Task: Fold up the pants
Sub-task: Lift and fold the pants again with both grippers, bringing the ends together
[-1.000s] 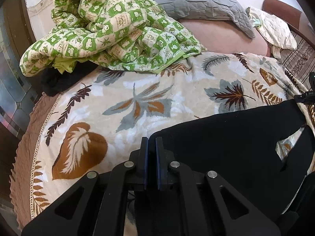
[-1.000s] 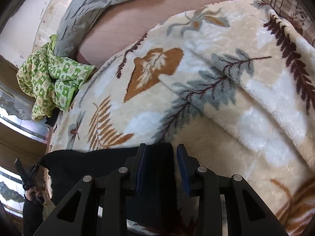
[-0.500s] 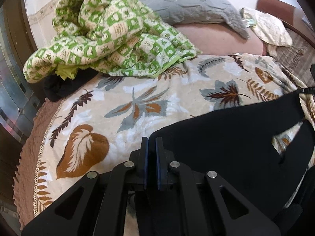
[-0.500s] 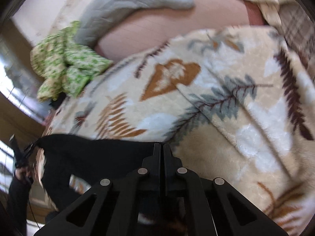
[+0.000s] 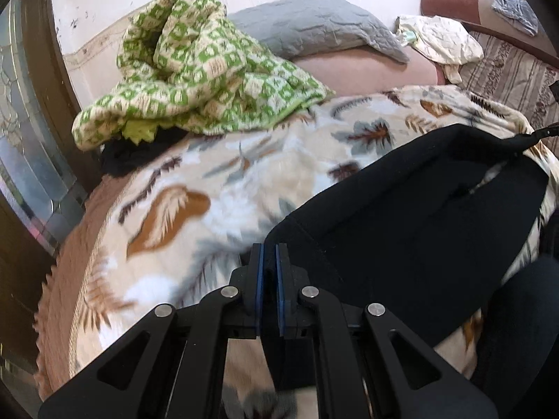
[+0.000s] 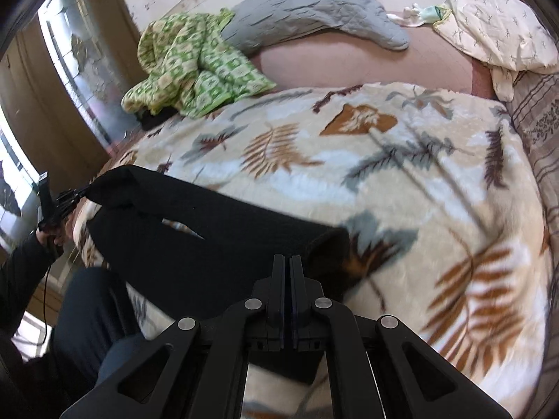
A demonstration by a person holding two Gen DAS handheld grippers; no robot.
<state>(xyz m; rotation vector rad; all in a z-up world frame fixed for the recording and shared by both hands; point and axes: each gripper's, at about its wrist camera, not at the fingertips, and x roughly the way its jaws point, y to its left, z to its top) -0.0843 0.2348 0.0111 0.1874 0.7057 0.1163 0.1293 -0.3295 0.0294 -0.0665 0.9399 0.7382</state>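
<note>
The black pants [image 5: 412, 216] hang stretched between my two grippers, lifted above the leaf-print blanket [image 5: 244, 174]. My left gripper [image 5: 269, 255] is shut on one corner of the pants at the bottom centre of its view. My right gripper [image 6: 288, 265] is shut on the other corner of the pants [image 6: 216, 230]. In the right wrist view the left gripper [image 6: 75, 195] shows at the far left, pinching the far end. The cloth sags between the two ends, with a gap between its layers.
A green checked quilt [image 5: 195, 70] and a grey pillow [image 5: 314, 31] lie at the head of the bed. A cream pillow [image 6: 496, 31] lies to the right. A wooden door frame with glass [image 5: 31, 139] stands left. The person's dark-clothed leg [image 6: 91, 314] is at the near bed edge.
The right gripper closed on the pants' corner. Both grippers then rose and pulled back, lifting the pants off the blanket; the views now show more of the bed.
</note>
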